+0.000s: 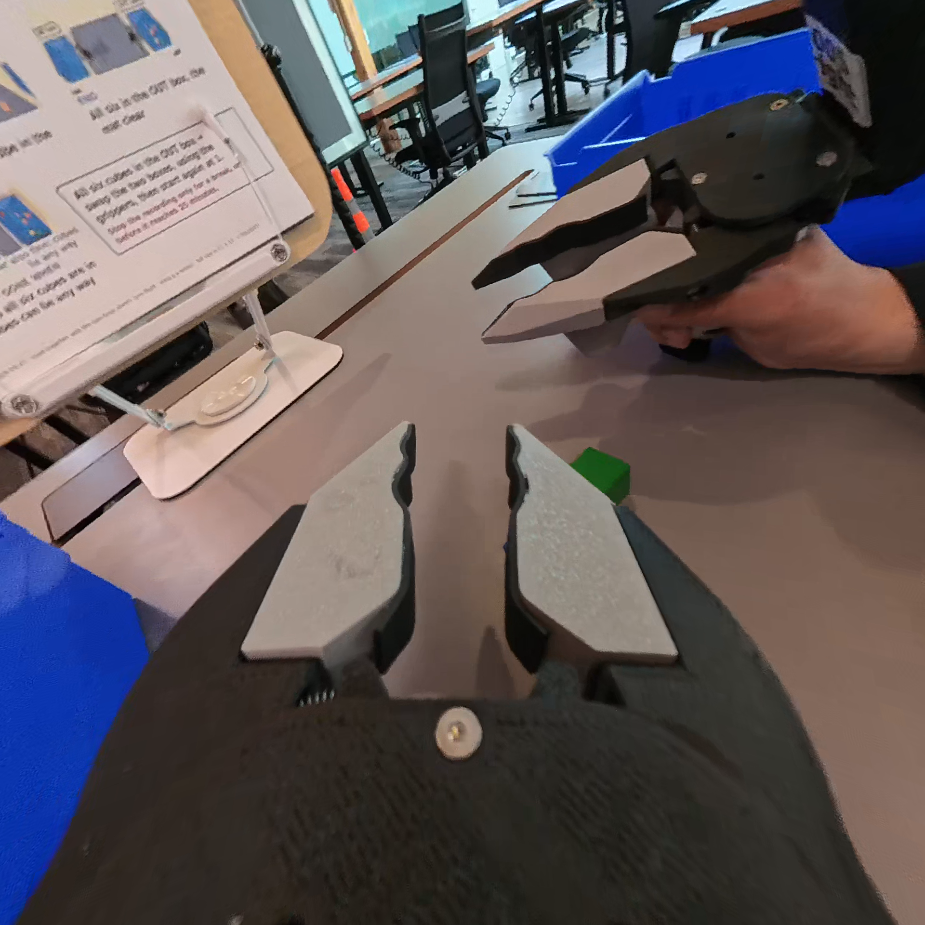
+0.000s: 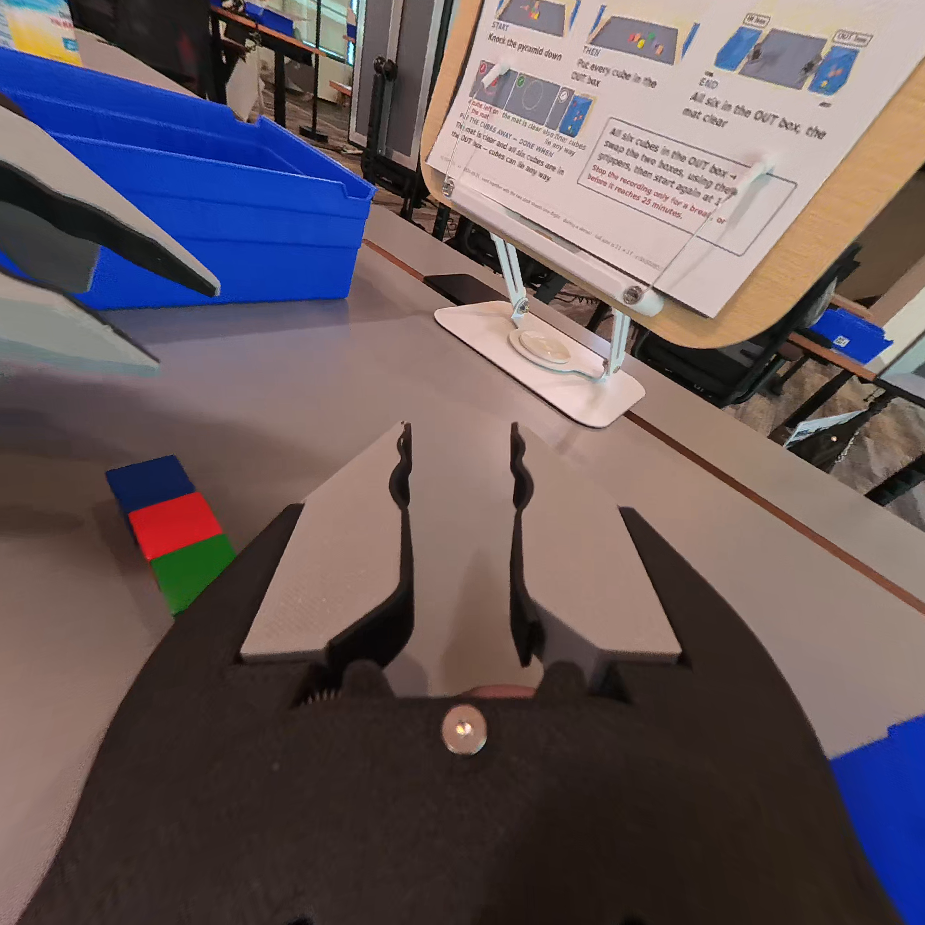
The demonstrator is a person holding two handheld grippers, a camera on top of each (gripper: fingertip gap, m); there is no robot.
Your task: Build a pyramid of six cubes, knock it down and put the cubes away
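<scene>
In the right wrist view a blue cube [image 2: 147, 479], a red cube [image 2: 172, 523] and a green cube [image 2: 192, 570] sit touching in a row on the grey mat [image 2: 300, 380], just left of my right gripper [image 2: 459, 430], which is open and empty. In the left wrist view my left gripper [image 1: 459, 431] is open and empty above the mat [image 1: 701, 550]. A green cube [image 1: 603, 473] peeks out beside its right finger. The right gripper [image 1: 483, 305] also shows there, held in a hand [image 1: 801, 320] at the upper right, jaws apart.
A blue bin [image 2: 215, 200] stands at the left of the right wrist view. Another blue bin [image 1: 675, 115] stands behind the right gripper in the left wrist view. A white stand with an instruction sheet [image 2: 650, 125] rests on its base [image 2: 540, 355] at the mat's far edge.
</scene>
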